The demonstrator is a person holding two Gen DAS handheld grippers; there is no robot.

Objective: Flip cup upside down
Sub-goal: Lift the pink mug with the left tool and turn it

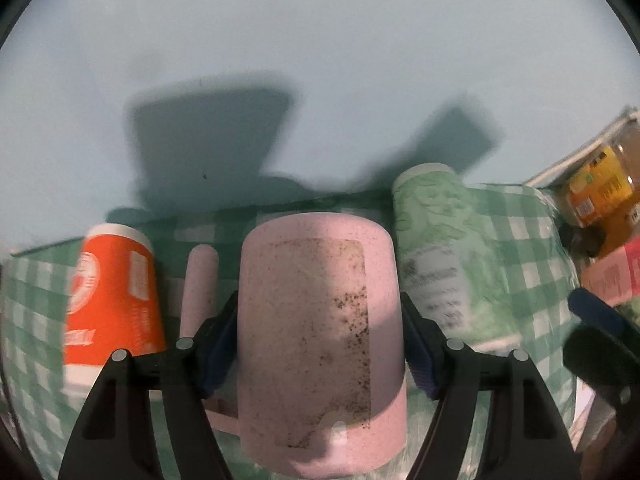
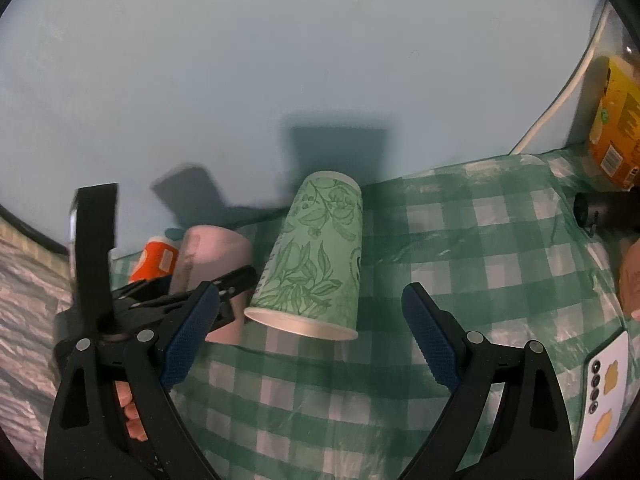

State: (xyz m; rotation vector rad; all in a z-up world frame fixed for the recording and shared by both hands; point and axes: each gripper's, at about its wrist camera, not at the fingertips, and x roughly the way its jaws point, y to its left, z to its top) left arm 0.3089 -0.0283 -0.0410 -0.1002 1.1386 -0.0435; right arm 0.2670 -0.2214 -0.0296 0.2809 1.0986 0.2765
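Observation:
My left gripper (image 1: 318, 340) is shut on a pink mug (image 1: 320, 344), upside down with its base up, its handle (image 1: 198, 292) to the left. The mug also shows in the right wrist view (image 2: 212, 256), held by the left gripper (image 2: 224, 292). An orange paper cup (image 1: 114, 300) stands upside down to its left, a green leaf-print paper cup (image 1: 440, 256) to its right. In the right wrist view the green cup (image 2: 316, 256) stands upside down on the checked cloth (image 2: 460, 240). My right gripper (image 2: 312, 336) is open and empty, just in front of the green cup.
A pale blue wall rises close behind the cups. A yellow-orange jar (image 2: 616, 120) and a dark object (image 2: 600, 212) stand at the right. A white phone (image 2: 604, 396) lies at the cloth's right edge. A patterned surface (image 2: 28, 320) lies left of the table.

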